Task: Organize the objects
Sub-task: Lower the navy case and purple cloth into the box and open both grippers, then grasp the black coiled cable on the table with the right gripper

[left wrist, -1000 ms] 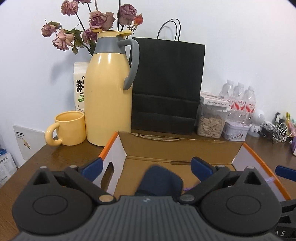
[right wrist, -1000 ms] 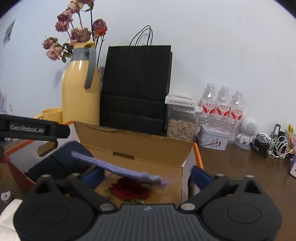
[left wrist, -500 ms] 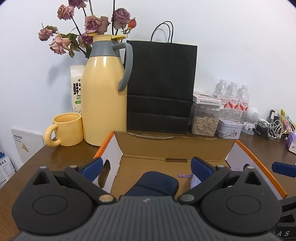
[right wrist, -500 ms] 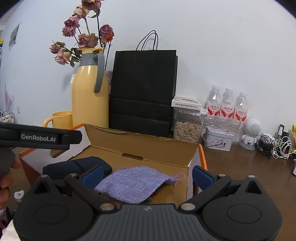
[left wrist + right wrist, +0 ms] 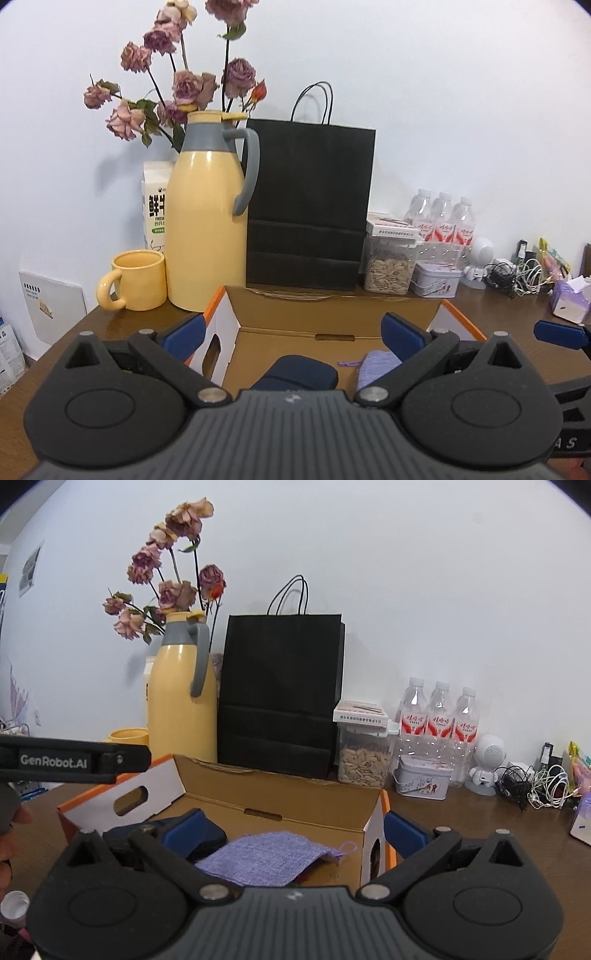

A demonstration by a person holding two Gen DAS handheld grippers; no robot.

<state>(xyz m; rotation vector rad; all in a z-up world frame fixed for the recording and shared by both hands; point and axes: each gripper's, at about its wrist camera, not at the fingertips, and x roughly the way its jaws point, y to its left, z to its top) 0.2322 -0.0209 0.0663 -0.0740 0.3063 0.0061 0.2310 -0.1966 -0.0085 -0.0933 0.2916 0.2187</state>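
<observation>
Right wrist view is showing the right claw (image 5: 293, 829) spread wide and holding nothing, hanging just above the near edge of the open brown cardboard box with orange-edged white flaps (image 5: 280, 803). Directly ahead of and below that claw, a flat lavender woven-fabric drawstring pouch (image 5: 264, 856) is lying inside the box, its long axis running across the claw's gap from lower left to upper right, with the thin cord loop trailing toward the claw's right finger. A dark navy soft zip case (image 5: 207, 840) is sitting touching the pouch on the claw's left, partly behind the left blue finger pad. The left claw (image 5: 293, 330) is also spread and empty, hovering over the same box from the other side; in its view the navy case (image 5: 299, 374) is lying straight ahead between its fingers and the pouch (image 5: 376, 365) is off toward its right finger. By position, the right claw is the nearer one to the pouch and the left one to the case. Against the frames a second ago, the pouch is no longer hanging edge-on between the right fingers above a dark red flower; it is now resting flat in the box, covering most of that flower, and both claws are sitting higher and farther back. The placing step looks finished.
</observation>
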